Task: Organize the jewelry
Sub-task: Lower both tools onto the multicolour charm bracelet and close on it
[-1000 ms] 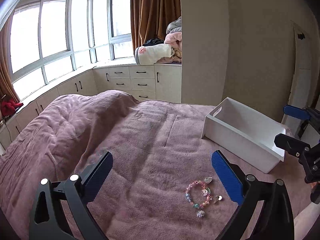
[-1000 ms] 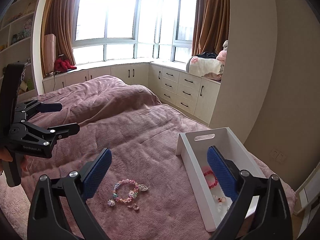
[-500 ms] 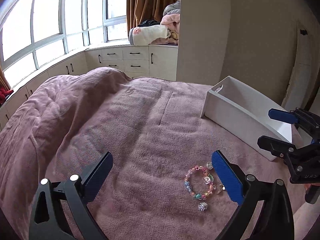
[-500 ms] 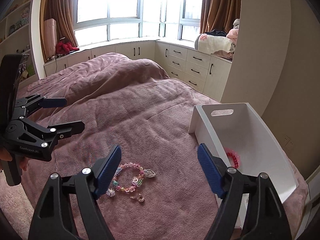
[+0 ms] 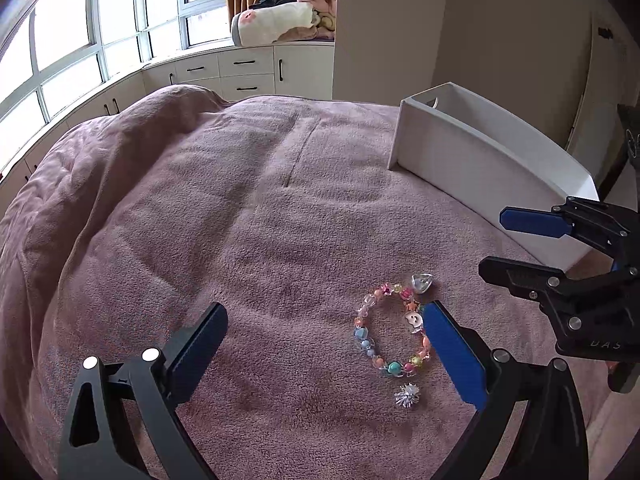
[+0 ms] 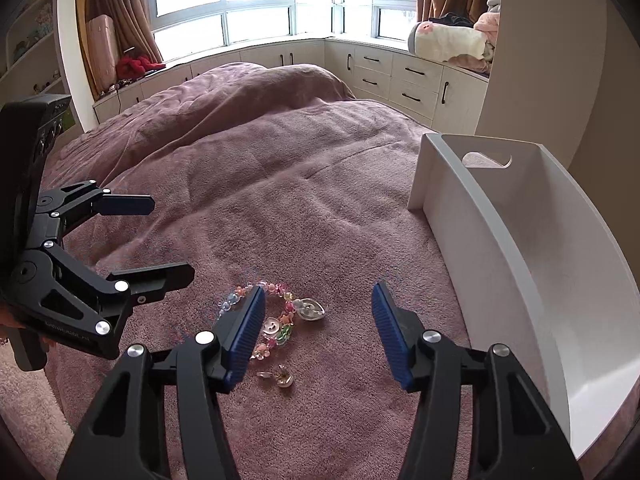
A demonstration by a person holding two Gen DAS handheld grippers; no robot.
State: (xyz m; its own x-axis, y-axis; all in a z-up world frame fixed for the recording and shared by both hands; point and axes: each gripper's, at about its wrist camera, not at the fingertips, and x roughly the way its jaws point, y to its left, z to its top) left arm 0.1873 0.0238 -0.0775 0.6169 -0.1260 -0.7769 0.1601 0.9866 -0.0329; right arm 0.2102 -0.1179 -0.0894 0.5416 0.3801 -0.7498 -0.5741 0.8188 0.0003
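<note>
A colourful bead bracelet (image 5: 390, 330) lies on the mauve bedspread (image 5: 240, 220), with a clear heart charm (image 5: 421, 282) beside it and a small silver spiky charm (image 5: 407, 395) in front. In the right wrist view the bracelet (image 6: 276, 320), the heart charm (image 6: 310, 309) and a small earring (image 6: 280, 378) lie just ahead of the fingers. My left gripper (image 5: 320, 344) is open and empty, its right finger beside the bracelet. My right gripper (image 6: 318, 328) is open and empty, low over the jewelry. A white storage box (image 6: 512, 248) stands to the right.
White drawer cabinets (image 6: 400, 76) and a window bench with folded blankets (image 5: 280, 20) run along the far wall. The bed's edge lies at the lower left in the right wrist view. The box (image 5: 480, 160) stands near the bed's right edge.
Both grippers have moved down and closer to the bracelet. The right gripper has swung left, away from the box, and now sits over the jewelry.
</note>
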